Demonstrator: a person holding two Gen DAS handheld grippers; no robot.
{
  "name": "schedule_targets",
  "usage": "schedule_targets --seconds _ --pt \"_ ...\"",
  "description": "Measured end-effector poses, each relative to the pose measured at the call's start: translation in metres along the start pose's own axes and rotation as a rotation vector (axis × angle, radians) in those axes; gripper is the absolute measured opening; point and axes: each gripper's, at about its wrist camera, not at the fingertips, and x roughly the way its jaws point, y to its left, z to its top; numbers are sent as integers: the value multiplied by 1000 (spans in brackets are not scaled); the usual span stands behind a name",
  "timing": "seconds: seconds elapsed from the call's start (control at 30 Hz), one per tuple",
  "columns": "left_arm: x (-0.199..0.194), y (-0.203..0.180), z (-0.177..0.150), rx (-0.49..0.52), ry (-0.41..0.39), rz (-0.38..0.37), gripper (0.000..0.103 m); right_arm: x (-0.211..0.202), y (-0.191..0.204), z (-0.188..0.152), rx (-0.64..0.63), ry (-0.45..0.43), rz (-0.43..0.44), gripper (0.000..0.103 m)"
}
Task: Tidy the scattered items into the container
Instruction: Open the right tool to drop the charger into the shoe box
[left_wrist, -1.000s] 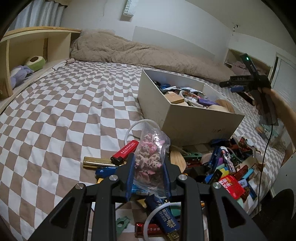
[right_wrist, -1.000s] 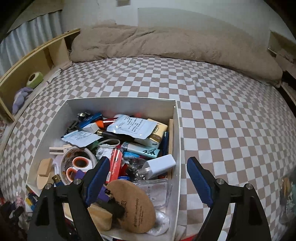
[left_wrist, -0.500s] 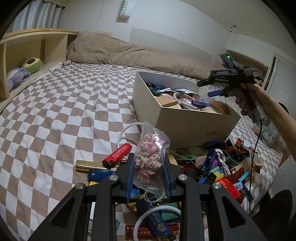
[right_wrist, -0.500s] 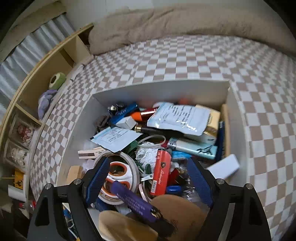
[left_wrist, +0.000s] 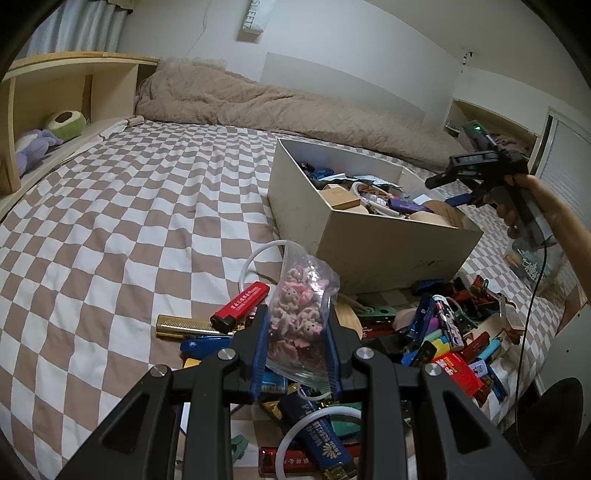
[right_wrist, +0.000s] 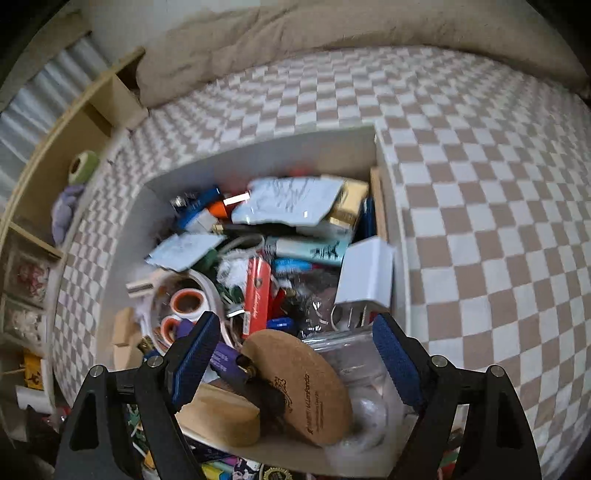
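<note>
Left wrist view: your left gripper (left_wrist: 295, 345) is clamped on a clear bag (left_wrist: 301, 314) of pink figurines, held above the pile of lighters (left_wrist: 439, 339) on the checkered bed (left_wrist: 129, 229). Your right gripper (right_wrist: 295, 360) stands about half open, holding nothing, over the white box (right_wrist: 325, 151), which sits just behind the pile.

The room is lit dimly and evenly, with soft, faint shadows and no strong glare. Straight lines are bent by fisheye distortion, and the corners are darkened to black. The right wrist view is smeared by motion blur, while the left wrist view is kept sharp.
</note>
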Motion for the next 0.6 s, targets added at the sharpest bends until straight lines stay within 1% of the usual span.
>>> schedule_targets --seconds 0.07,0.17,0.2,0.3,0.37,0.4,0.47,0.53,0.6 --pt "0 0 1 0 0 -1 27 -5 1 3 4 -26 10 85" --pt "1 -2 1 -2 4 -1 27 2 3 11 18 -22 28 85" --pt "0 -3 0 -1 5 -3 27 8 4 14 16 -16 18 85" --pt "0 -5 0 5 5 -3 27 33 1 19 25 20 -54 85" --pt "1 -6 0 6 5 -3 27 44 2 19 28 25 -77 85" --pt "2 -5 0 5 6 -3 27 46 5 19 21 14 -91 89" --pt "3 -4 0 3 8 -1 27 48 11 20 8 6 -88 97" --pt "4 -2 1 -2 8 4 27 50 13 21 5 14 -100 97" --pt "4 -1 1 -8 6 5 27 45 10 21 24 14 -75 97"
